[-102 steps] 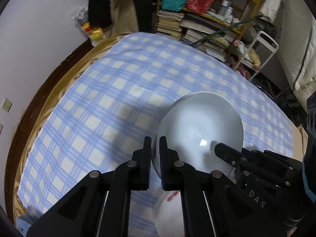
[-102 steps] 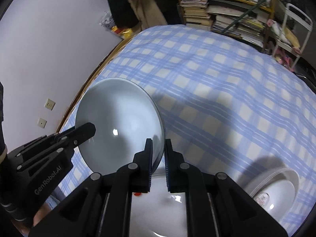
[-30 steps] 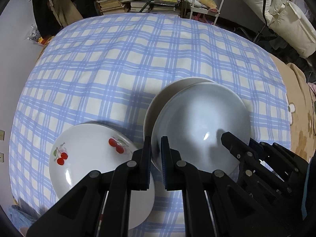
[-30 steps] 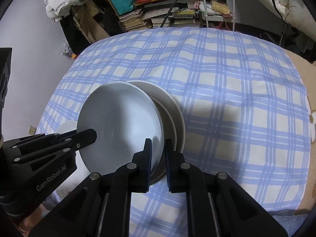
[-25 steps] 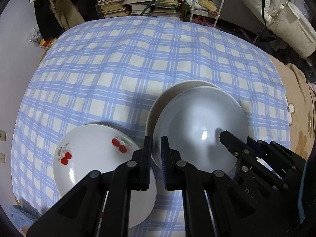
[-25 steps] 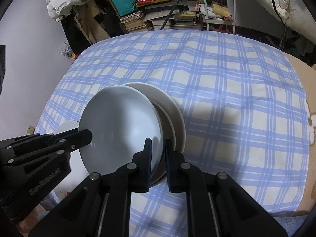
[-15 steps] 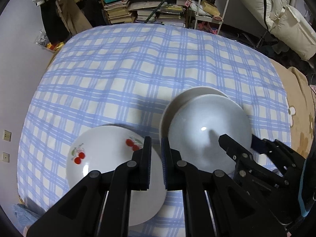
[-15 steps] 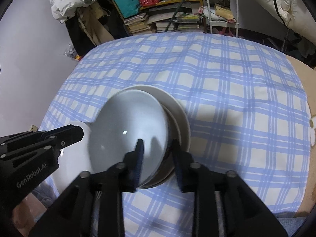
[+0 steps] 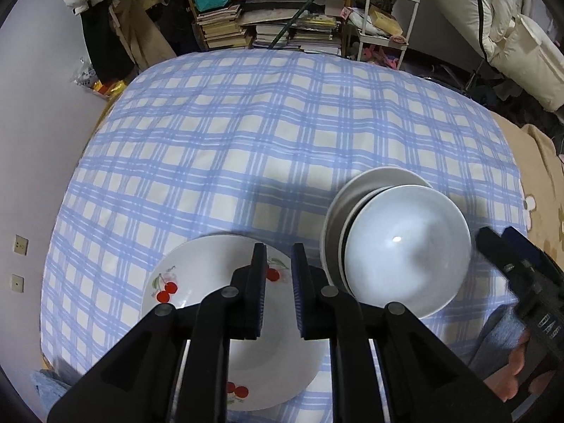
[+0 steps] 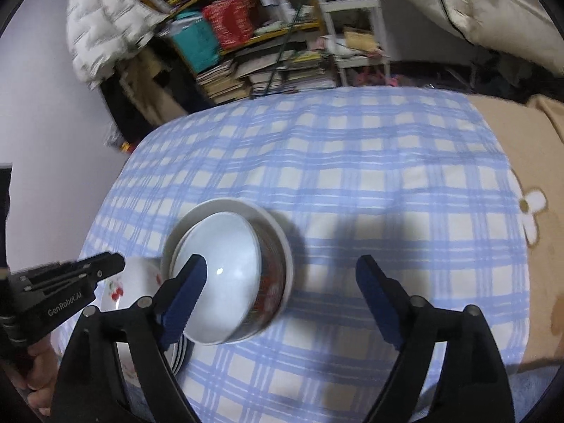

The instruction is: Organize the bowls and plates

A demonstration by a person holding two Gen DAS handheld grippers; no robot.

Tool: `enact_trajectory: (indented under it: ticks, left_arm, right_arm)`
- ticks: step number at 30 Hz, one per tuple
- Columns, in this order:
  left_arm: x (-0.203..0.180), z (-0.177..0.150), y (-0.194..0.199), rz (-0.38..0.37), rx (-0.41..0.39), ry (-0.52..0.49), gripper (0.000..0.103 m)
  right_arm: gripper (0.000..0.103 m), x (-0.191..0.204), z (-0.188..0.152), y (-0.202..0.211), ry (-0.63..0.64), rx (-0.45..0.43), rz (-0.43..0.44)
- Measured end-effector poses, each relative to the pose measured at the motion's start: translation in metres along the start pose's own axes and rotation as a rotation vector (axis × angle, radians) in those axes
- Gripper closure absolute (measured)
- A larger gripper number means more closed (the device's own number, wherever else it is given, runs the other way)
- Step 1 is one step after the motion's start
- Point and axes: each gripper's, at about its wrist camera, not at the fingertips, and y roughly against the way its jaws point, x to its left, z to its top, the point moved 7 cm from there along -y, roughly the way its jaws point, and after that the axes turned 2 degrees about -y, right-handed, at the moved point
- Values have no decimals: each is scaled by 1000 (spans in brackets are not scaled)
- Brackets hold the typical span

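Bowls [image 9: 405, 250] now sit nested, right of the cherry plate [image 9: 218, 324]; stacking looks nearly done. Right gripper [image 10: 278, 299] has just spread wide, empty; left gripper [image 9: 276, 282] has parted slightly, pinching nothing.

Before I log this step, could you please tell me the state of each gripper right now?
Left gripper: narrow gap between the jaws, just been opening, holding nothing.
Right gripper: wide open, just been opening, holding nothing; pale grey bowl released.
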Motion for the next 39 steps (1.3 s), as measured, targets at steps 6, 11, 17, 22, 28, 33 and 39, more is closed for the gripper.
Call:
enact_trajectory:
  ticks: [6, 11, 17, 22, 28, 33, 39]
  left_arm:
    - [3, 2, -14, 15, 24, 2, 83]
    - [1, 0, -26, 26, 46, -4, 81]
    - [0, 0, -33, -21, 60, 27, 79]
    - [-2, 2, -35, -30, 60, 28, 73]
    - [-3, 5, -31, -60, 46, 33, 71]
    - [-6, 5, -35, -70, 63, 29, 71]
    - [-8, 6, -37, -84, 70, 34, 71]
  right_arm:
    - [9, -30, -6, -14, -107, 85, -54]
    - [9, -30, -10, -23, -101, 121, -57]
    - [9, -37, -14, -32, -118, 161, -67]
    - [9, -38, -18, -42, -111, 198, -83]
    - [9, -40, -15, -40, -127, 172, -78]
    - [11, -43, -20, -46, -131, 206, -97]
    - [12, -46, -20, -47, -146, 209, -95]
